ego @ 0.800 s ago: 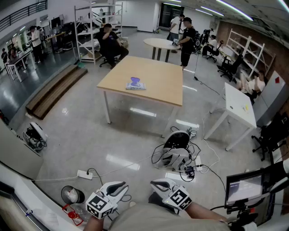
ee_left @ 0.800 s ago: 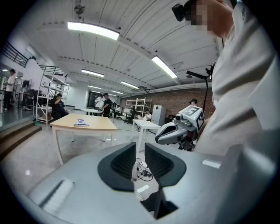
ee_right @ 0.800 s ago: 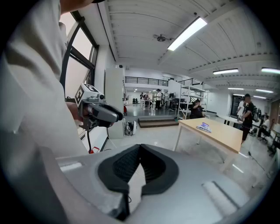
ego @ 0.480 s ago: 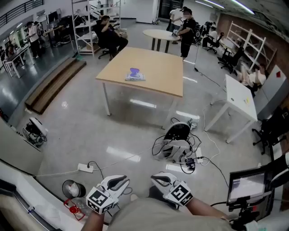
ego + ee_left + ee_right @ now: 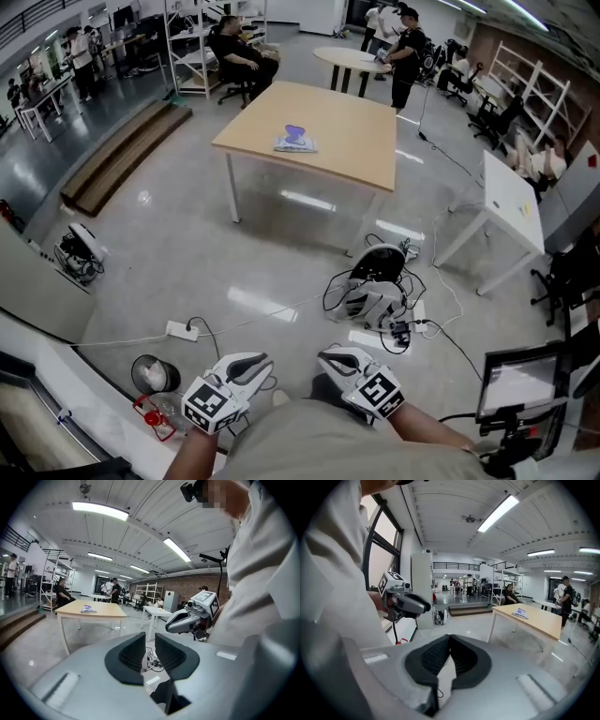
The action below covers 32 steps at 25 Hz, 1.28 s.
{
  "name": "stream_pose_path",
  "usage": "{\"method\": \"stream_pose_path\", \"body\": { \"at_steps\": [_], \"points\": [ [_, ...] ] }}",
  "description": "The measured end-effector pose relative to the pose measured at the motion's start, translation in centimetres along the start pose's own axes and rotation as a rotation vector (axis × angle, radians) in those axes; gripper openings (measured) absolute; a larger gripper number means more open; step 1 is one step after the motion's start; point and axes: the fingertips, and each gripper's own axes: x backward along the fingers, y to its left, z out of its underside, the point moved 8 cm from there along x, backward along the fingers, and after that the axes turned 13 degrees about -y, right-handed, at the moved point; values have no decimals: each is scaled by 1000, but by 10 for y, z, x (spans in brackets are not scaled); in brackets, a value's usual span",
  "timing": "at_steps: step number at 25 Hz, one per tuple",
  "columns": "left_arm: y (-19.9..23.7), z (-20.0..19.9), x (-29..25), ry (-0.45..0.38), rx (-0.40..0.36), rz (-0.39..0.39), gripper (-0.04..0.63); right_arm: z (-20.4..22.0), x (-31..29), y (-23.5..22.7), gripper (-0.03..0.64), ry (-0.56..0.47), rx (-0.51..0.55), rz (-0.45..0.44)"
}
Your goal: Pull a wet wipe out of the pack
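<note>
1. The wet wipe pack (image 5: 295, 141) is lying flat on the light wooden table (image 5: 361, 164), way across the room. It's a whitish pack with a purple patch on top, sitting towards the table's left side in the head view.
2. Both grippers are down at the bottom of the head view, held close to the person's body, so they're well apart from the pack. A wide stretch of shiny grey floor lies between them and the table.
3. The left gripper (image 5: 251, 364) has its jaws a little apart. There's a narrow slot between the black pads with only floor showing through it, so it's holding nothing.
4. The right gripper (image 5: 330, 357) has its jaws together, with the tips touching at the top. It has nothing in them either.
5. From the left gripper view, the pack is small and far off to the left on the tabletop. From the right gripper view, it's off to the right on the same table. Neither gripper points straight at it.
6. On the floor between the person and the table there's a tangle of cables and gear (image 5: 373, 295), and a white power strip (image 5: 180, 330) sits off to the left.
</note>
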Motion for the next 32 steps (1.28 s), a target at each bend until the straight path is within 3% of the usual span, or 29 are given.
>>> {"method": "stream_pose_path", "body": {
  "at_steps": [11, 19, 22, 28, 32],
  "points": [
    [10, 5, -11, -6, 3, -14, 69, 4, -13, -13, 2, 2, 6, -35],
    [33, 0, -44, -9, 0, -28, 47, 9, -21, -52, 2, -6, -14, -42],
    [44, 0, -64, -2, 2, -31, 21, 10, -26, -77, 2, -12, -19, -48],
    [76, -5, -149, 33, -3, -44, 6, 19, -27, -169, 2, -23, -38, -55],
    [87, -16, -177, 28, -15, -29, 6, 16, -31, -195, 2, -26, -42, -51]
  ]
}}
